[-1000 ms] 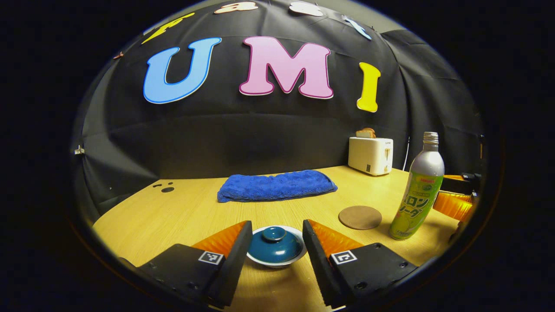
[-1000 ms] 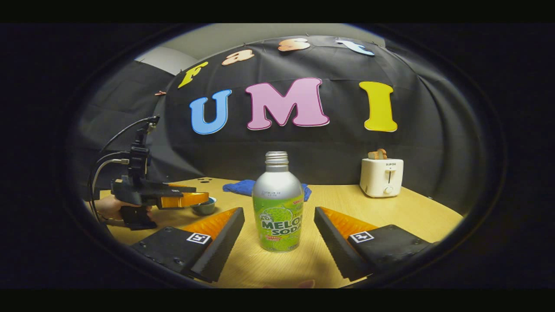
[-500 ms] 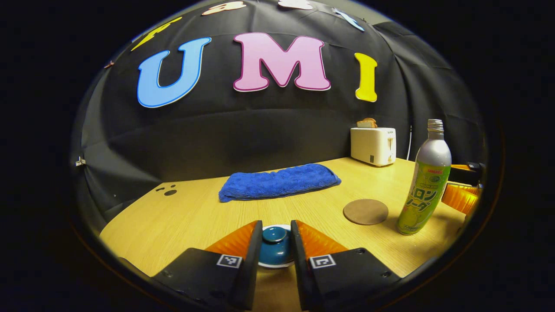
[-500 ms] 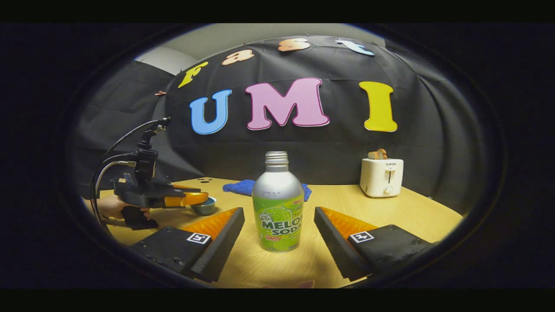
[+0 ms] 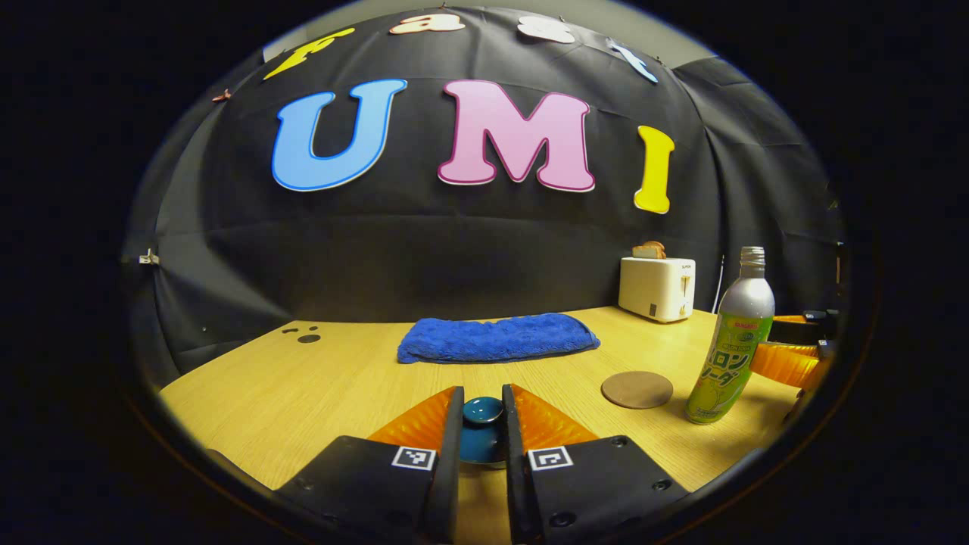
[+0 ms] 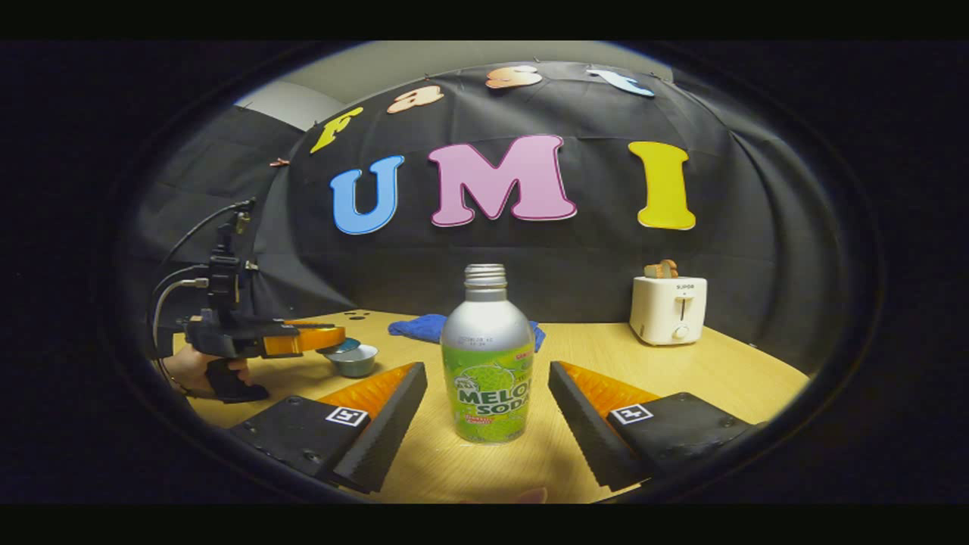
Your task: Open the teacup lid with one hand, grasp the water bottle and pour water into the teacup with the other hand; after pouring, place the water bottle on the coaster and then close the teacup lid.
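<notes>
A: What colours stand out?
B: The lid (image 5: 482, 431) is deep teal, the towel (image 5: 498, 338) bright blue, the coaster (image 5: 637, 389) plain brown.
A: And the bottle (image 6: 487, 356)?
B: Silver above, with a lime-green label. The toaster (image 6: 669, 309) is cream; the table (image 5: 318, 386) is pale wood grain.

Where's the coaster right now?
In the left gripper view the coaster lies flat on the table, right of the left gripper, just left of the water bottle, nothing on it.
</notes>
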`<state>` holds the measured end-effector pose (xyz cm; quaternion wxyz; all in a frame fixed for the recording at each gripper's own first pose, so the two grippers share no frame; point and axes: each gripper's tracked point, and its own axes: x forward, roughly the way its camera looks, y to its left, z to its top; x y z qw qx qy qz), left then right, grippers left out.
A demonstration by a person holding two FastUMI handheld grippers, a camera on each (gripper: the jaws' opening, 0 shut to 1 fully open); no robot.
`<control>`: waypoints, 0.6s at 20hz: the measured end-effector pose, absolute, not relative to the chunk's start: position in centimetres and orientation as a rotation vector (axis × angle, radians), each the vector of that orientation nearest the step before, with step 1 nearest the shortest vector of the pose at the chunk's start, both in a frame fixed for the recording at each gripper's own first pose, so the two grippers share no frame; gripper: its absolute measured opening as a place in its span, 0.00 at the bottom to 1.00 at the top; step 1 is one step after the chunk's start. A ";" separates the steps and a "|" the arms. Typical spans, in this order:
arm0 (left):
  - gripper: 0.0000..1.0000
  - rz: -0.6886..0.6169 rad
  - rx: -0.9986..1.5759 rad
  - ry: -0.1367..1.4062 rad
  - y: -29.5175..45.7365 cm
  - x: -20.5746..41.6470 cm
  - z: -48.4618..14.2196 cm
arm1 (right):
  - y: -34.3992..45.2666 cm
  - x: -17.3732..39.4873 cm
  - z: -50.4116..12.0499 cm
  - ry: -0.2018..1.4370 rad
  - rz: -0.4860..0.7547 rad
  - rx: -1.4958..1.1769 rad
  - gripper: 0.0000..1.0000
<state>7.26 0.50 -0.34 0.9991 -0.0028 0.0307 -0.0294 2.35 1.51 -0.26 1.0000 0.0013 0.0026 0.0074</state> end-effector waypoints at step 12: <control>0.30 -0.010 -0.223 -0.115 5.9 1.1 4.7 | 1.5 5.1 -0.4 0.008 -0.028 0.001 0.85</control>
